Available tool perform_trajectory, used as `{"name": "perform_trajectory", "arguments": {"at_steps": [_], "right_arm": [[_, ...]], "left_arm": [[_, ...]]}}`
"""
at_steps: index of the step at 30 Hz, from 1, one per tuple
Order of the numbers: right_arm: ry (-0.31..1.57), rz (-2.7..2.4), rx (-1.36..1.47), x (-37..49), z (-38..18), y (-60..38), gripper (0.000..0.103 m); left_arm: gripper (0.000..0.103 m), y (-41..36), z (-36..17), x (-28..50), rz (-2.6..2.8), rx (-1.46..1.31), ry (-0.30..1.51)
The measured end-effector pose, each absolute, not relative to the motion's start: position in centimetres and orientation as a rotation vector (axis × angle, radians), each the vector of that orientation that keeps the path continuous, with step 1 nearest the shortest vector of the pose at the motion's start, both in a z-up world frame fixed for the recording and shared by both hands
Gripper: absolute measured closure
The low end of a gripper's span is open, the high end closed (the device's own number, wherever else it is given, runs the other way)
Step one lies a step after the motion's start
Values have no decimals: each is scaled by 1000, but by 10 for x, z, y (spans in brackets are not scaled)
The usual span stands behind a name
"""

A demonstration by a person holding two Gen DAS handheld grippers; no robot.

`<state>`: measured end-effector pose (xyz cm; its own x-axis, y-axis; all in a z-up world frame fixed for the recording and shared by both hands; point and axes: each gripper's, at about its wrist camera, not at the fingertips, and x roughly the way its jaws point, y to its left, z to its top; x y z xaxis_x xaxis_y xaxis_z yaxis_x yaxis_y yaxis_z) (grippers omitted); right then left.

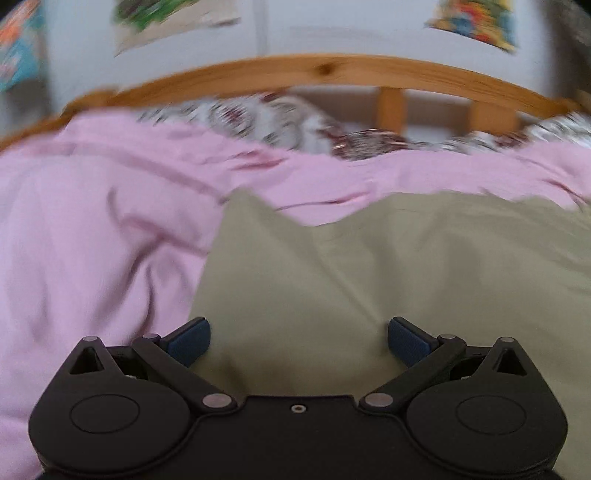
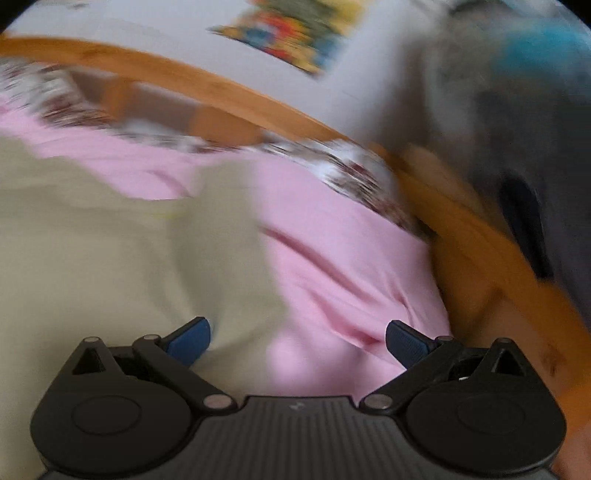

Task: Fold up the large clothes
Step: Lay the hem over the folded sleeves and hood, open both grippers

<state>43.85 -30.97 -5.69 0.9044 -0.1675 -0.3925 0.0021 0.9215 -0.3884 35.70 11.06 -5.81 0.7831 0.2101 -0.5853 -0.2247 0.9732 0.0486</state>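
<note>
Garment lying flat mid-bed for folding; left gripper, right gripper hovering, jaws apart, gripping nothing.

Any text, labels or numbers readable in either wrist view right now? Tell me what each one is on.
No readable text in either view.
Colourful pictures on the wall: motion-blurred, no words legible.
Small pale mark on the right gripper body: too small to read.
Olive garment and pink sheet: no label visible.

Matt olive cloth garment, pink sheet probably cotton, varnished wooden rail.
</note>
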Motion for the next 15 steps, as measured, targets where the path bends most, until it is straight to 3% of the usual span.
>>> {"name": "perform_trajectory", "arguments": {"at_steps": [5,11,15], "right_arm": [[450,-55,-351,445,-64,-316,0],[412,-162,-186,445,-13,-343,0],[387,-240,-219,450,17,-340,0]], "left_arm": [[1,140,-60,361,258,-153,636],[1,144,-29,330,299,-153,598],[1,126,-8,288,274,-123,546]]}}
